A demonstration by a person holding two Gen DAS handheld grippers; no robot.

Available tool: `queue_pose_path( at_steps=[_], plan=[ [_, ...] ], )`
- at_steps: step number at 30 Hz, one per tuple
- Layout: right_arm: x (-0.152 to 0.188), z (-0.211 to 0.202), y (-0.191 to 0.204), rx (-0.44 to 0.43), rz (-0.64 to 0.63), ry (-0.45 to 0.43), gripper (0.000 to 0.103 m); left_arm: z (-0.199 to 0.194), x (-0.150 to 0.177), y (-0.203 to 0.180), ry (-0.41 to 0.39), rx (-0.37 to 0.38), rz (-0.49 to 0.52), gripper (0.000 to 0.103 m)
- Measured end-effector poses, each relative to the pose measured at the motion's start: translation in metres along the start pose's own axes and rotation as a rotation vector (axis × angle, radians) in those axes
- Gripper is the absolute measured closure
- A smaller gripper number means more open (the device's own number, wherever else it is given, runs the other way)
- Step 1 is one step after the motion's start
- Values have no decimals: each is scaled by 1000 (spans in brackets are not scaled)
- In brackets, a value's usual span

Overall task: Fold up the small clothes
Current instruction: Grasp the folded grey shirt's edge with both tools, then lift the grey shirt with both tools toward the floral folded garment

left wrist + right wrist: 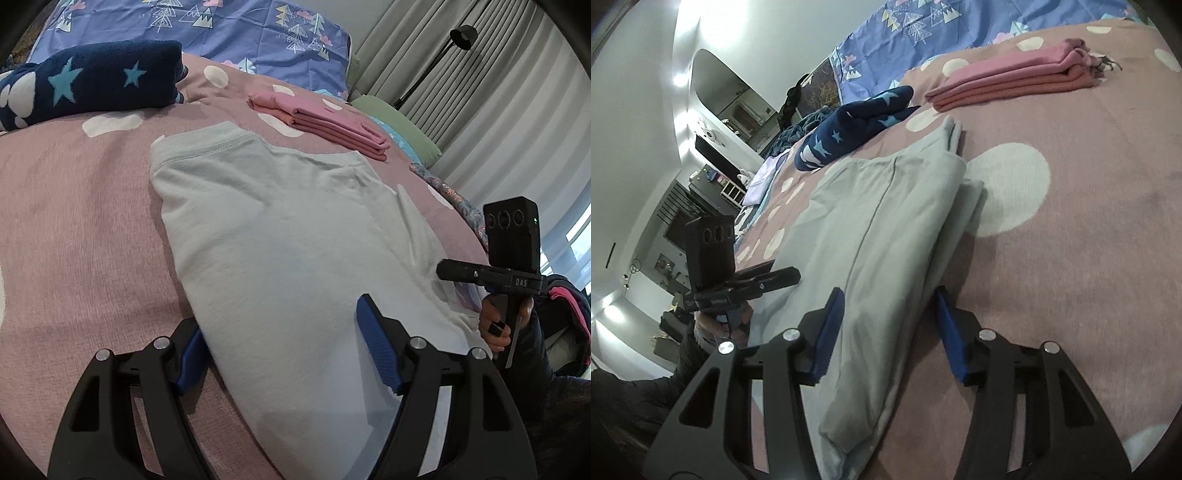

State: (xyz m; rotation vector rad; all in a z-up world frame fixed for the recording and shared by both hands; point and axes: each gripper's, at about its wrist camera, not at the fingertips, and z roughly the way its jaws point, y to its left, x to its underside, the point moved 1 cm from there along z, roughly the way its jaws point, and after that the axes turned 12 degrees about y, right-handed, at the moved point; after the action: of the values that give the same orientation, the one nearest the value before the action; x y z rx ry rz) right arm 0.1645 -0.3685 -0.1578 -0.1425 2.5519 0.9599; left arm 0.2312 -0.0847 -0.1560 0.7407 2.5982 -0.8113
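A pale grey-green garment (280,236), already folded into a thick oblong, is lying on a pink bedspread with white spots (74,221), its near end reaching toward the two grippers. The left gripper (280,339) is sitting at the near left corner of the garment with its blue pads (376,343) spread wide; the cloth is lying between them, but the pads are not pressing on it. The right gripper (886,328) is straddling the near right edge of the garment (879,236), where the stacked layers are showing; its blue fingers (949,332) are standing apart on either side of the cloth, not squeezing it. A hand (495,325) is gripping the handle of the right gripper at the right side of the left wrist view. Farther off on the bedspread, a stack of folded pink clothes (1015,86) is resting well apart from the garment, and a dark blue fleece with pale stars (85,85) is lying to the far left. Beyond them a blue patterned cover (236,33) is spreading across the far side, with grey curtains (480,92) hanging at the far right.
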Motion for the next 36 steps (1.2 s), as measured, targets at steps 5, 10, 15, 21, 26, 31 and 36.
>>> queue_pose_path(
  at_steps=[5, 10, 15, 21, 26, 31, 36],
  plan=[
    [-21, 18, -5, -42, 0, 43, 57, 0, 0, 0, -1, 2, -1, 30],
    [-30, 29, 0, -18, -41, 53, 57, -1, 0, 1, -3, 18, -7, 30],
    [-29, 29, 0, -24, -38, 44, 57, -1, 0, 1, -6, 24, -7, 30],
    [-20, 20, 2, 17, -33, 21, 59, -5, 3, 7, -21, 11, -41, 51],
    [-16, 18, -1, 11, -24, 27, 59, -4, 2, 10, -5, 35, -44, 54],
    [-37, 38, 4, 14, -42, 60, 65, 10, -15, 7, 25, 73, -20, 52],
    [-41, 44, 19, 115, -66, 35, 81, 12, -23, 0, 15, 21, 2, 79]
  ],
)
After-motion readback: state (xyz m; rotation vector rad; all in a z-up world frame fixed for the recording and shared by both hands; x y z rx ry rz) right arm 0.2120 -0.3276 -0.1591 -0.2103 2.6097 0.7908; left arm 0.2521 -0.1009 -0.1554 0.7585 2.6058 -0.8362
